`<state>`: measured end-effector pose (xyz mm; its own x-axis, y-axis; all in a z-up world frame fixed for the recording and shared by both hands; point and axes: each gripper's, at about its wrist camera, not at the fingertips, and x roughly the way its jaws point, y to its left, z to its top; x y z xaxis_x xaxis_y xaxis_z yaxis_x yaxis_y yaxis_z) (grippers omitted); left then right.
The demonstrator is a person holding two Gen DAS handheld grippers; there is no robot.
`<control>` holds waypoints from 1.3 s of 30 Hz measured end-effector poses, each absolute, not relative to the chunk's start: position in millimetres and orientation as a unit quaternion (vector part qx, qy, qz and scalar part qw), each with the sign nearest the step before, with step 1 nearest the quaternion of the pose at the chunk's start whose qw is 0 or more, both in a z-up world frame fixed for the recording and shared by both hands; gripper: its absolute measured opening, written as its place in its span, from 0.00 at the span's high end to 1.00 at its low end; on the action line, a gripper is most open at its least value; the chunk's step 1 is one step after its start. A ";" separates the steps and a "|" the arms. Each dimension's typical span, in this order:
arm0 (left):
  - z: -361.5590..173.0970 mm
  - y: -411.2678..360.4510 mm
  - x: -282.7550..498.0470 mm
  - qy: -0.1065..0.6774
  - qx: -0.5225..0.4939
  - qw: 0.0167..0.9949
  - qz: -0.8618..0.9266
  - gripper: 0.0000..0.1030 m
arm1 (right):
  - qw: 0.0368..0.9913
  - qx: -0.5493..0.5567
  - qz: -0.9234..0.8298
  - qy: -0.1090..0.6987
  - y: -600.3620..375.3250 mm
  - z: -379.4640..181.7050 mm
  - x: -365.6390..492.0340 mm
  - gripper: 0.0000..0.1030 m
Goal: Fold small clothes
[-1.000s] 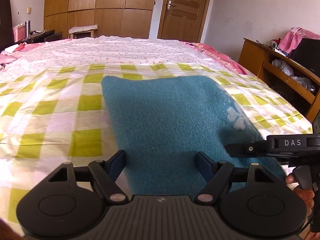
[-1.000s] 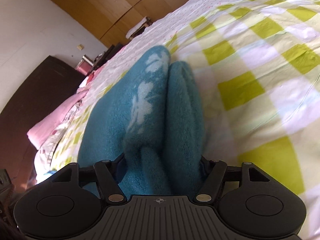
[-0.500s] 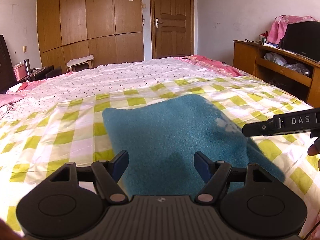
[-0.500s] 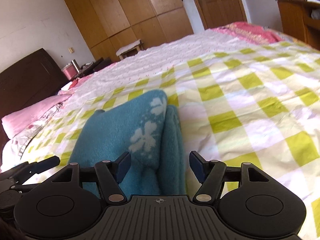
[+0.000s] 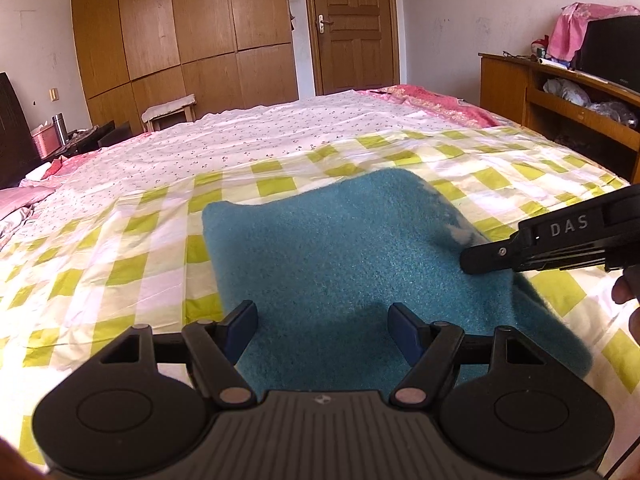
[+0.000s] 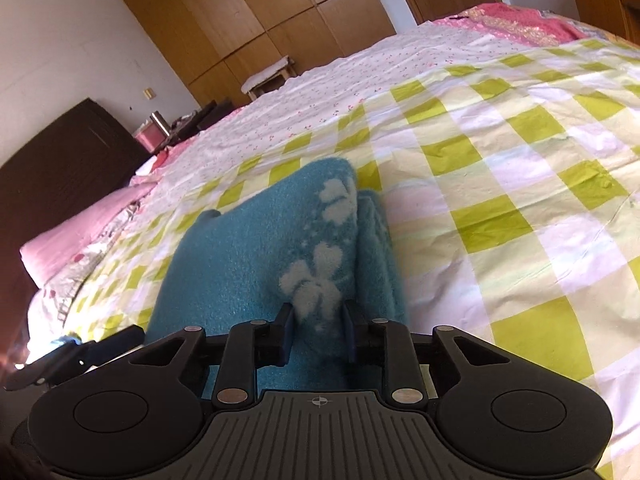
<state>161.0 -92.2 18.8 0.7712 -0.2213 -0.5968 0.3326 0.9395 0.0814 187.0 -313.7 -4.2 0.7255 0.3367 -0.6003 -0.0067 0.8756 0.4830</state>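
A teal fleece garment (image 5: 340, 248) with pale flower prints (image 6: 316, 280) lies folded on the green-checked sheet (image 5: 132, 264). In the left wrist view my left gripper (image 5: 322, 332) hovers open over the garment's near edge, nothing between its blue pads (image 5: 242, 326). My right gripper (image 6: 318, 330) is closing on a raised fold of the garment at its right edge, and the pads pinch the cloth by the flower print. Seen from the left wrist, the right gripper (image 5: 472, 258) reaches in from the right, with a person's fingers (image 5: 624, 292) behind it.
The bed carries a white flowered sheet (image 5: 280, 132) beyond the checked one, with pink pillows (image 6: 72, 240) at the left. A wooden desk (image 5: 560, 108) stands to the right, wardrobes (image 5: 180, 32) and a door (image 5: 352, 24) at the back.
The right gripper's jaws went from wide to narrow around the garment's fold and lifted a little. The left gripper rolled level and rose slightly, staying open.
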 end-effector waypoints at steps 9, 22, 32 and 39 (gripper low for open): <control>12.1 -113.4 167.1 0.320 0.140 0.929 -0.121 0.20 | 0.894 0.256 0.096 0.355 -326.7 -11.0 190.7 0.81; 15.9 -117.2 169.7 0.342 0.140 0.923 -0.106 0.19 | 0.916 0.200 0.086 0.336 -312.3 -10.0 181.3 0.78; 23.0 -93.2 146.8 0.365 0.094 0.921 -0.101 0.19 | 0.946 0.110 0.077 0.295 -287.6 21.7 144.2 0.68; 12.4 -75.9 132.0 0.384 0.057 0.917 -0.095 0.19 | 0.938 0.063 0.047 0.339 -271.7 4.9 122.5 0.70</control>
